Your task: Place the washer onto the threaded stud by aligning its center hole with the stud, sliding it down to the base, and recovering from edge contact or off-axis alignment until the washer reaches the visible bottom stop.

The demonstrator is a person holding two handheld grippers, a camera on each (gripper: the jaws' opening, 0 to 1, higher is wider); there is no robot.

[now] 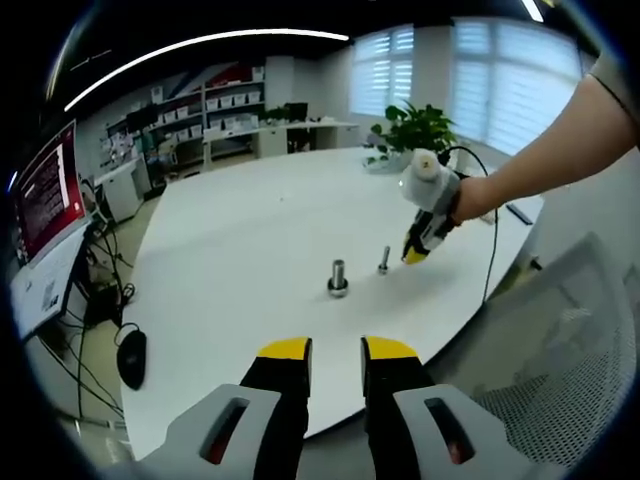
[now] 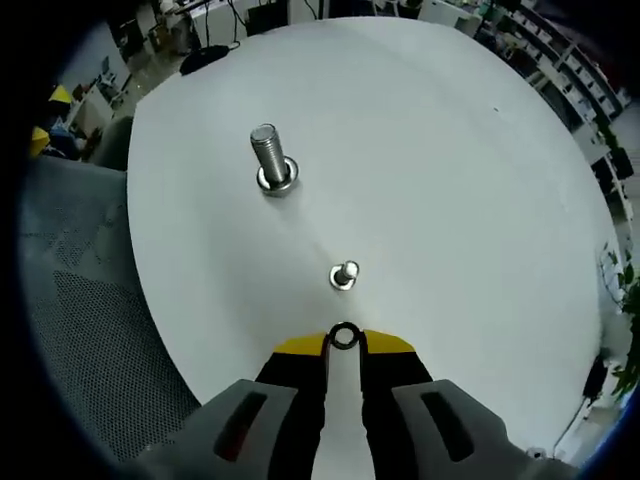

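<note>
In the right gripper view a small dark washer (image 2: pixel 344 336) is pinched between the yellow tips of my right gripper (image 2: pixel 344 342). It hangs just short of a small threaded stud (image 2: pixel 344 274) that stands upright on the white table (image 2: pixel 450 150). A larger bolt (image 2: pixel 272 160) stands farther off to the left. In the left gripper view my left gripper (image 1: pixel 337 350) is open and holds nothing, near the table's edge. The larger bolt (image 1: pixel 338 278) and the small stud (image 1: pixel 384 261) stand ahead of it. The right gripper (image 1: pixel 413 257), held by a hand, points down just right of the stud.
The round white table (image 1: pixel 230 230) is bare around the two bolts. A grey mesh chair (image 1: pixel 560 340) sits at its right edge, seen as the chair (image 2: pixel 90 300) in the other view. A monitor (image 1: pixel 45 190), a mouse (image 1: pixel 131 357) and a plant (image 1: pixel 415 128) surround it.
</note>
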